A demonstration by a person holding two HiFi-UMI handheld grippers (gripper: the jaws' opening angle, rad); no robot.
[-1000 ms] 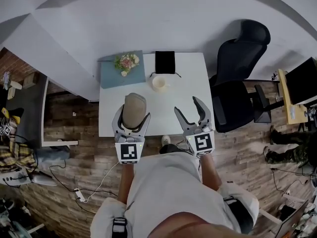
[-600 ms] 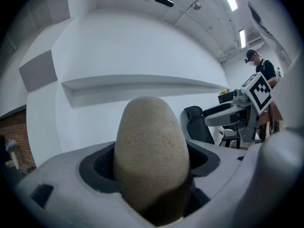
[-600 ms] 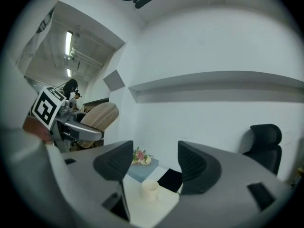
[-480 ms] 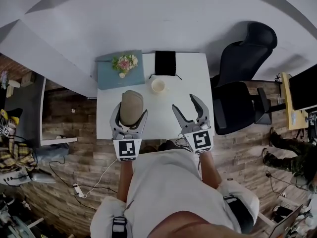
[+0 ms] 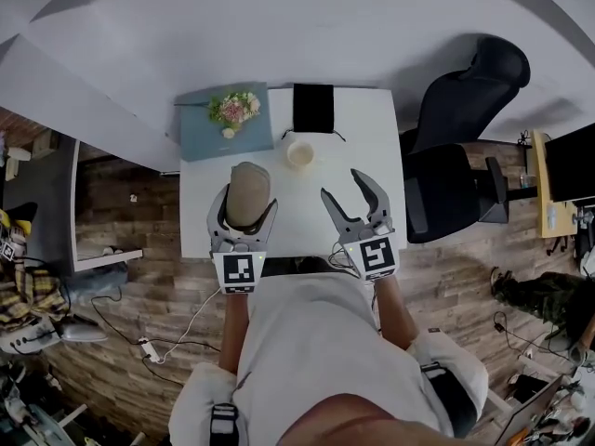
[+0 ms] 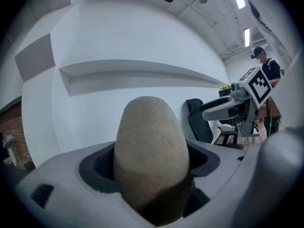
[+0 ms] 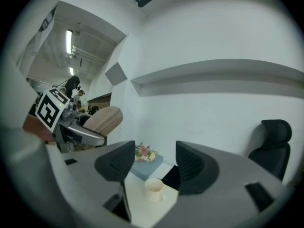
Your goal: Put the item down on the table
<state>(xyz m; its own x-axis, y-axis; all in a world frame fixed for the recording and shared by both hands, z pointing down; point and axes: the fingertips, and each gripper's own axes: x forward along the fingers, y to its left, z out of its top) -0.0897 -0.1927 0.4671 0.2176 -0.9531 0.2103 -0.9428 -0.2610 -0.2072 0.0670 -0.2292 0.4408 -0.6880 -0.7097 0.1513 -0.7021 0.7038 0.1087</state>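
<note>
A tan, egg-shaped item (image 5: 248,191) stands upright between the jaws of my left gripper (image 5: 246,204), which is shut on it above the near left part of the white table (image 5: 372,124). In the left gripper view the item (image 6: 151,151) fills the gap between the dark pads. My right gripper (image 5: 345,188) hovers over the near right part of the table. Its jaws have just been closing, and they stand apart with nothing between them (image 7: 153,163).
A cream cup (image 5: 300,153) sits mid-table, a black flat object (image 5: 313,109) behind it, and a blue-grey box (image 5: 209,137) with flowers (image 5: 234,110) at the far left corner. A black office chair (image 5: 465,128) stands right of the table. A white wall lies behind.
Both grippers have moved forward, farther over the table. The tan item has stayed in the left gripper.
</note>
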